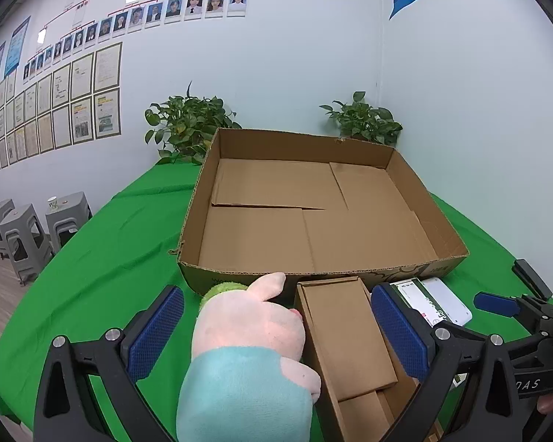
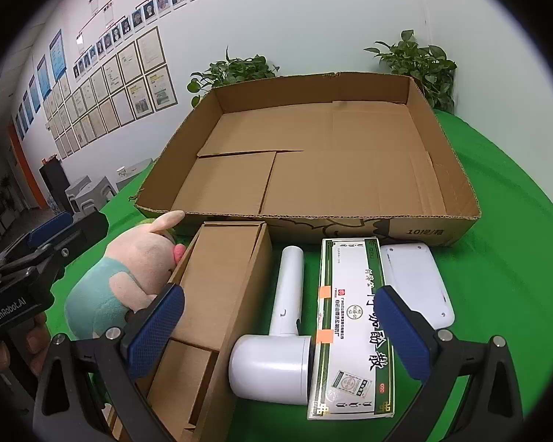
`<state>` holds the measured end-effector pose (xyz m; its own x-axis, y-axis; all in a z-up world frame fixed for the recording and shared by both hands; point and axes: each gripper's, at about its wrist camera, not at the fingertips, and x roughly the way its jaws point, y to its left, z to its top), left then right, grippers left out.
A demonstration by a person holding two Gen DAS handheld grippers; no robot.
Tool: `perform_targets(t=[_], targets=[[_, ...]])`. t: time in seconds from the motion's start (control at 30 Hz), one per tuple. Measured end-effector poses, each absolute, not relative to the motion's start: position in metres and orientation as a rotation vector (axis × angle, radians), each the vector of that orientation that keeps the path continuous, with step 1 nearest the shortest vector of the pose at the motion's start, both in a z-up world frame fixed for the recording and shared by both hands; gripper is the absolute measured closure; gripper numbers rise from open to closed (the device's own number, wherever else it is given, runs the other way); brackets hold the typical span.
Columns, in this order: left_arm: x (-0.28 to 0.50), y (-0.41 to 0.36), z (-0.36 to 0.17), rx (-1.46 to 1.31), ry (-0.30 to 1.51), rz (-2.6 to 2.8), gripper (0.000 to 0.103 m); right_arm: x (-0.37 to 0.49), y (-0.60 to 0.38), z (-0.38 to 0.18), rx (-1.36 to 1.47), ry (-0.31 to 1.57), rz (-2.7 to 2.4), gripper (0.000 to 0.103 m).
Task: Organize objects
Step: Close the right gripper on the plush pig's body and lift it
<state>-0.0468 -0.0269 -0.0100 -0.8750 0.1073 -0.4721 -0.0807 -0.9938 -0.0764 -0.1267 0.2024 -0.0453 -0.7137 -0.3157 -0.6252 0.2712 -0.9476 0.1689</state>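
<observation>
A pink plush pig (image 1: 247, 331) in a teal shirt lies beside a small open cardboard box (image 1: 346, 331). Both sit between the wide-apart pads of my left gripper (image 1: 276, 305), which is open and presses on neither. My right gripper (image 2: 279, 294) is open too. It spans the small box (image 2: 217, 276), a white hair dryer (image 2: 276, 357) and a green-and-white medicine box (image 2: 350, 324). A flat white device (image 2: 416, 280) lies just right of it. Behind them stands a large shallow cardboard tray (image 2: 350, 226) with nothing inside.
Everything rests on a green tablecloth (image 1: 103, 258). Two potted plants (image 1: 188, 125) (image 1: 364, 118) stand behind the tray against the wall. Grey stools (image 1: 25, 235) are on the floor at the left. A hand (image 2: 14, 342) holds the left gripper.
</observation>
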Motion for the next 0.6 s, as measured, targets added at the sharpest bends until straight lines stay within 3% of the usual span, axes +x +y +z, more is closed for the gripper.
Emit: perform_targets(t=[0.6], targets=[[-0.0463, -0.0347, -0.0124, -0.815, -0.108, 2.868, 0.000, -0.1222, 0.1951, -0.0387, 0.954, -0.149, -2.544, 0.001]])
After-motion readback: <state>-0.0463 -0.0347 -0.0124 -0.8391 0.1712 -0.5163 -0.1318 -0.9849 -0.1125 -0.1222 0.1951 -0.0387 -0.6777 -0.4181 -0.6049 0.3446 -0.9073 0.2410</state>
